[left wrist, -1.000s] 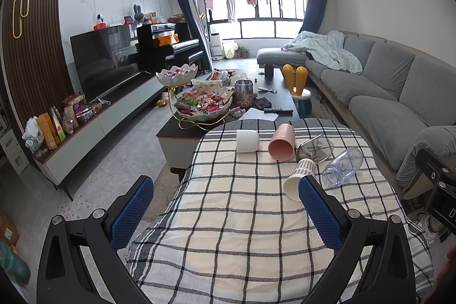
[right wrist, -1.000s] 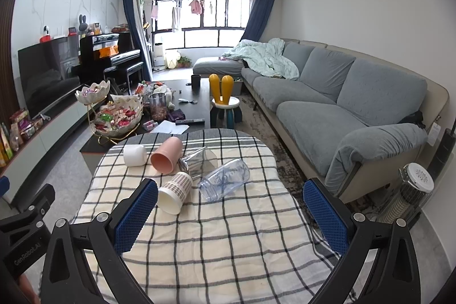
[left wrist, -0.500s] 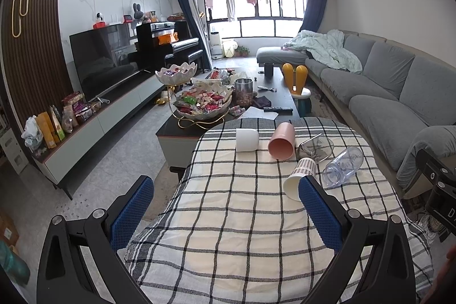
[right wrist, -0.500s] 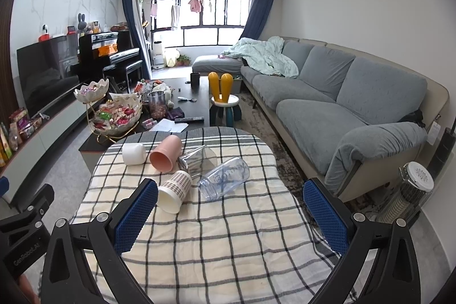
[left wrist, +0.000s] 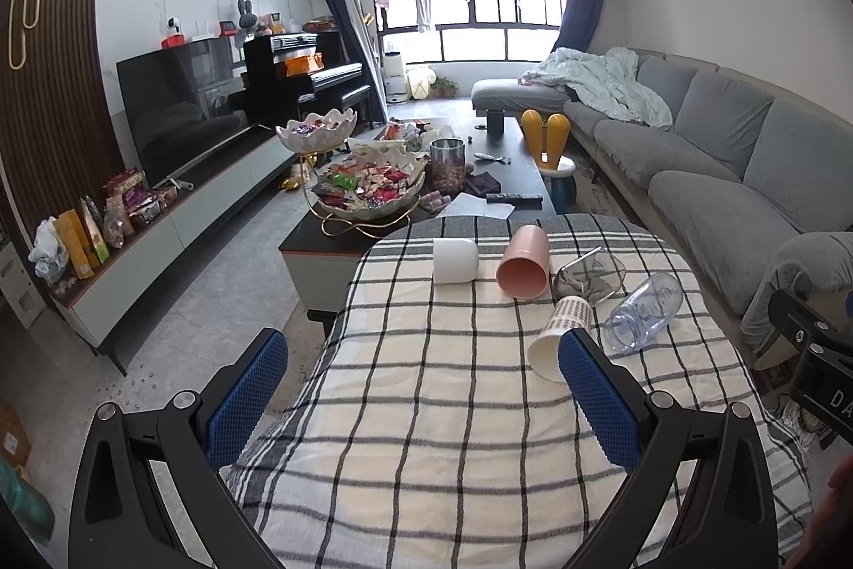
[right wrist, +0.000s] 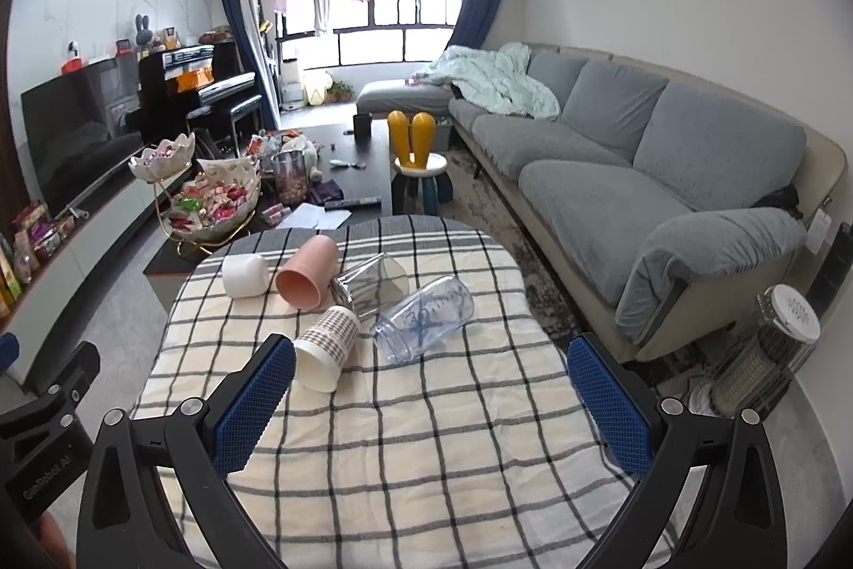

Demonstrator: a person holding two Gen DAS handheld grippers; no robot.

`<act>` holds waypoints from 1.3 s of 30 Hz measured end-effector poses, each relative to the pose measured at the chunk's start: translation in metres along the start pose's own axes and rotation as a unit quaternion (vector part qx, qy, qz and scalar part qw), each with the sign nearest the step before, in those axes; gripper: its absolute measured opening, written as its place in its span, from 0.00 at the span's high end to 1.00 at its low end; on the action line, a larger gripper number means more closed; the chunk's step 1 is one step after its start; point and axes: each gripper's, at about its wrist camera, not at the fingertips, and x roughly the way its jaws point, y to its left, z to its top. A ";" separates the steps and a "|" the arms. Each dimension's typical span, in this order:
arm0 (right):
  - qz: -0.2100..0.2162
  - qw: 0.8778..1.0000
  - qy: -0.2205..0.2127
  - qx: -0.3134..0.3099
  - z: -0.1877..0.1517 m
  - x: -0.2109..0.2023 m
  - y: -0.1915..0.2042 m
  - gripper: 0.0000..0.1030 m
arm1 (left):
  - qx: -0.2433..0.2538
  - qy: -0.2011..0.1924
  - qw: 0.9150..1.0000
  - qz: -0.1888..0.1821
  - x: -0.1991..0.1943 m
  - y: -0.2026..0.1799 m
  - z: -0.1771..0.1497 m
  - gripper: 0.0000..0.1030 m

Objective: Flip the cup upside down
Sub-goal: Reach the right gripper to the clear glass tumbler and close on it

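Cups (right wrist: 325, 347) lying tipped over on the checked cloth (right wrist: 426, 435) just ahead of both tongs, left (left wrist: 421, 401) and right (right wrist: 432, 403), spread wide, holding nothing.

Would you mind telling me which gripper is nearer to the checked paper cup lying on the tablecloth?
Right, by a small margin, judging from the views. The right gripper hangs open with its left finger almost beside the checked paper cup. The left gripper, also open, sits back and to the cup's left.

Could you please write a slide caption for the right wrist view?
Open right gripper above a checked tablecloth where five cups lie tipped over.
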 end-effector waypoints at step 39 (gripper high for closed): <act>-0.080 0.897 0.240 0.362 0.047 0.338 0.068 0.06 | 0.161 0.043 0.957 -0.238 0.367 -0.013 0.157 0.00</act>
